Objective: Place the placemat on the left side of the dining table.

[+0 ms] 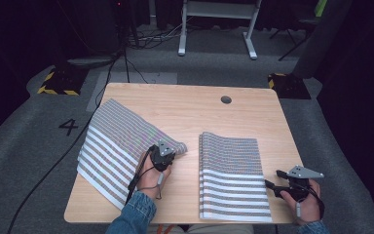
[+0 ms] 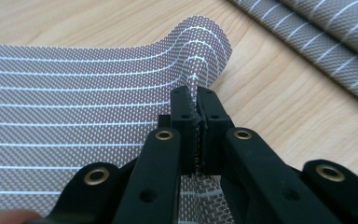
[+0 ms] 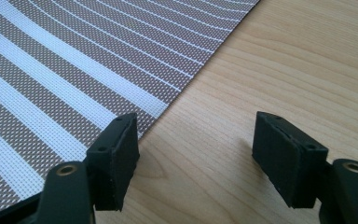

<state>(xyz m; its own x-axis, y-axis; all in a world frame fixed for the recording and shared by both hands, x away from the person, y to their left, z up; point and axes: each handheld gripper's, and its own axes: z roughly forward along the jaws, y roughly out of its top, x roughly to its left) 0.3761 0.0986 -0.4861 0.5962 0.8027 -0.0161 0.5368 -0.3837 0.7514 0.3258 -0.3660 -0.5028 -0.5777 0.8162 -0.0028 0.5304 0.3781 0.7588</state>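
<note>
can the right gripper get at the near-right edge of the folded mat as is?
Probably yes. The right gripper is open beside the folded mat, bare table between its jaws and the mat's edge just past one jaw. Nothing blocks it.

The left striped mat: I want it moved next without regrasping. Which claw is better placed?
Left. The left claw is already shut on a raised corner of the left striped mat. The right claw is open over bare table, beside the folded mat.

Table [image 1: 185, 105] evenly lit, surroundings dark; soft shadows; high view slightly blurred, perhaps low resolution.
</note>
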